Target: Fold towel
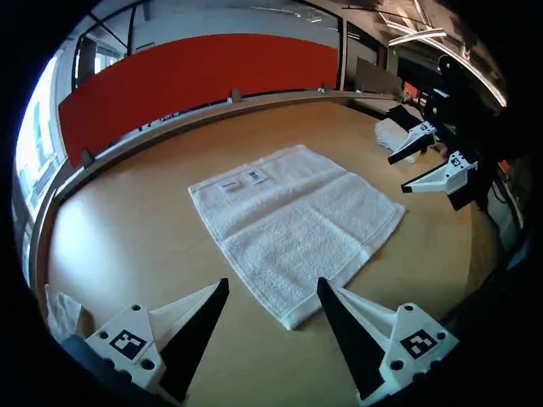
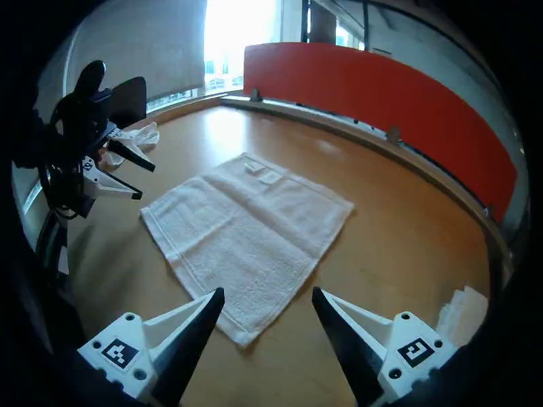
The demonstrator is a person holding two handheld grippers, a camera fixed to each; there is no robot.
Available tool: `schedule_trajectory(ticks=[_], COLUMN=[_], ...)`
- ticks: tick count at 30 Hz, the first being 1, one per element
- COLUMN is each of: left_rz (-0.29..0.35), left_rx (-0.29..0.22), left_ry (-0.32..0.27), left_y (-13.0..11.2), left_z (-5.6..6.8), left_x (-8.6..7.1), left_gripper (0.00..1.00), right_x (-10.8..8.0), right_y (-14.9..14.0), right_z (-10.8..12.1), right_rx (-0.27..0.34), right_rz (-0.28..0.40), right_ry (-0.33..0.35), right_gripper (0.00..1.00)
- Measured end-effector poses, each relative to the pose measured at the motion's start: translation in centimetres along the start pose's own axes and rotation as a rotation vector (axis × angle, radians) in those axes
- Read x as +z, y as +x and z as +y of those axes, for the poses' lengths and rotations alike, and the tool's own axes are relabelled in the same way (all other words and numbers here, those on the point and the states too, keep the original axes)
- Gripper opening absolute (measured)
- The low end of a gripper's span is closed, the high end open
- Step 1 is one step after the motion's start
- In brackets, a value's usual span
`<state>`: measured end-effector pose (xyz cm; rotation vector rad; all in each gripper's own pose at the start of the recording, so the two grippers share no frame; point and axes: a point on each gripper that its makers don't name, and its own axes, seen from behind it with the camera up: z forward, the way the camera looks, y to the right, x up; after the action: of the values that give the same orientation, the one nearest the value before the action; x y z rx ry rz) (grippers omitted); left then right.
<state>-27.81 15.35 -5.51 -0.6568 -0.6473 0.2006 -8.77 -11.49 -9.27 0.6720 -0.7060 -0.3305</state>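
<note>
- Facing a white rectangular terry towel (image 1: 292,217), flat on a tan wooden tabletop (image 1: 122,230).
- Hovering the left gripper (image 1: 271,281), fingers splayed and empty, at the towel's nearest corner.
- Poising the right gripper (image 2: 267,290), equally splayed, at the towel's adjacent corner.
- Judging both equally near, one towel edge between them.

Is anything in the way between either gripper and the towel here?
Nothing visible. The towel lies flat on the table, with a corner directly ahead of the open left gripper and another ahead of the open right gripper. Spare cloths lie off to the side.
</note>
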Motion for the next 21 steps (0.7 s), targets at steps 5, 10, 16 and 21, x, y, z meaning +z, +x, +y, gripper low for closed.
schedule_trajectory(ticks=[5,10,16,21], left_rz=[-0.029,-0.054,-0.079,-0.098], left_rx=[0.011,0.025,0.048,0.052], left_ry=[-0.022,-0.041,-0.057,-0.066], left_y=[-1.2,-2.2,-3.2,-3.9], left_z=[0.7,1.3,1.9,2.2], left_x=[0.9,1.5,2.1,2.4], left_gripper=[0.97,0.97,0.97,0.96], right_x=[0.8,1.3,1.5,1.9], right_y=[-1.4,-2.8,-4.1,-4.6], right_z=[-0.6,-0.9,-1.1,-1.2], right_rx=[-0.009,-0.018,-0.028,-0.029], right_rz=[-0.029,-0.057,-0.088,-0.1], right_ry=[0.024,0.037,0.051,0.057], right_gripper=[1.0,1.0,1.0,1.0])
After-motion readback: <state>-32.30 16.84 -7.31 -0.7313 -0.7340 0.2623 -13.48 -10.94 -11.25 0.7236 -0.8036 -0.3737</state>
